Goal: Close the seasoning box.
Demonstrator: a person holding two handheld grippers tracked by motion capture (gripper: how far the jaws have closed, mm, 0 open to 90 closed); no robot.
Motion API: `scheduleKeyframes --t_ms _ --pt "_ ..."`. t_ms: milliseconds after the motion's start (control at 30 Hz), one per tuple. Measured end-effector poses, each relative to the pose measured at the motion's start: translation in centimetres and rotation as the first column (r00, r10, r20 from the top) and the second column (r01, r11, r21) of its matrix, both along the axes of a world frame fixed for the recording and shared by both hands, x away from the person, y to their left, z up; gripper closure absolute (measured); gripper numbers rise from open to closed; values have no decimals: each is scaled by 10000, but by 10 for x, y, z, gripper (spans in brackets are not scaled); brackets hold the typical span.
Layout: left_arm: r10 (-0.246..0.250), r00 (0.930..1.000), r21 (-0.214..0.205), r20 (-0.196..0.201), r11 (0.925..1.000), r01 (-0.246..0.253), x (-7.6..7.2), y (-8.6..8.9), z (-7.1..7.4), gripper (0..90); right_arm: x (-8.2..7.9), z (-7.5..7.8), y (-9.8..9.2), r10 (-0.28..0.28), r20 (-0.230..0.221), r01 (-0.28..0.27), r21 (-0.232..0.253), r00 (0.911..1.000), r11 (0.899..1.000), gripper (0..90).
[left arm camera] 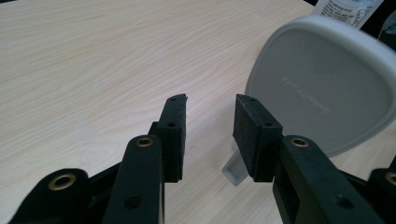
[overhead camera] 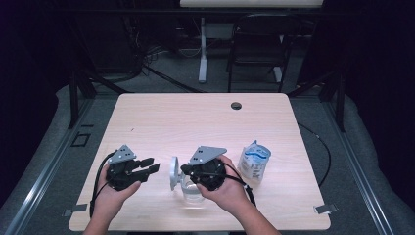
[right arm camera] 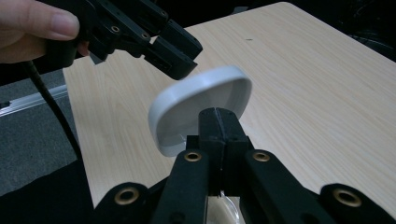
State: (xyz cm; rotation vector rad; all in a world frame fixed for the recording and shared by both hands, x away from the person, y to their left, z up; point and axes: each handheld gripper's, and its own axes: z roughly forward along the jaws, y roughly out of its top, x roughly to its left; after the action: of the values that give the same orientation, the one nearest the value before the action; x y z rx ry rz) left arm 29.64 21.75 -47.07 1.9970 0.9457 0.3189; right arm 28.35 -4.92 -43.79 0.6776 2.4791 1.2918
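At the lower centre of the high view the right gripper point(overhead camera: 182, 170) has its jaws pressed together, pinching something at the rim of a clear jar point(overhead camera: 192, 192) whose white lid point(overhead camera: 174, 173) stands tilted up on edge. In the right gripper view the lid point(right arm camera: 198, 107) sits just beyond the closed jaws. Lower left, the left gripper point(overhead camera: 149, 167) points toward the lid, jaws spread, nothing between them; its own view shows the lid point(left arm camera: 322, 88) at the right. Farther right, a blue-and-white pouch point(overhead camera: 254, 162) stands on the table point(overhead camera: 186, 122).
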Motion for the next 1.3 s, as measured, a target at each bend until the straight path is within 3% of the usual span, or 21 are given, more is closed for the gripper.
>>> scheduleKeyframes --t_ms 300,767,1300 --pt "-4 10000 -80 23 10000 4 0 0 0 646 -2 -1 -4 -139 66 139 -94 9999 9999 888" --pt "66 9998 -15 -161 10000 -66 1 -1 -2 652 -7 -12 -24 -398 -187 388 -500 9990 9980 709" --pt "141 9999 -37 -23 9999 -141 0 -1 -3 612 -15 -31 -57 -1074 -242 1076 77 9939 9942 564"
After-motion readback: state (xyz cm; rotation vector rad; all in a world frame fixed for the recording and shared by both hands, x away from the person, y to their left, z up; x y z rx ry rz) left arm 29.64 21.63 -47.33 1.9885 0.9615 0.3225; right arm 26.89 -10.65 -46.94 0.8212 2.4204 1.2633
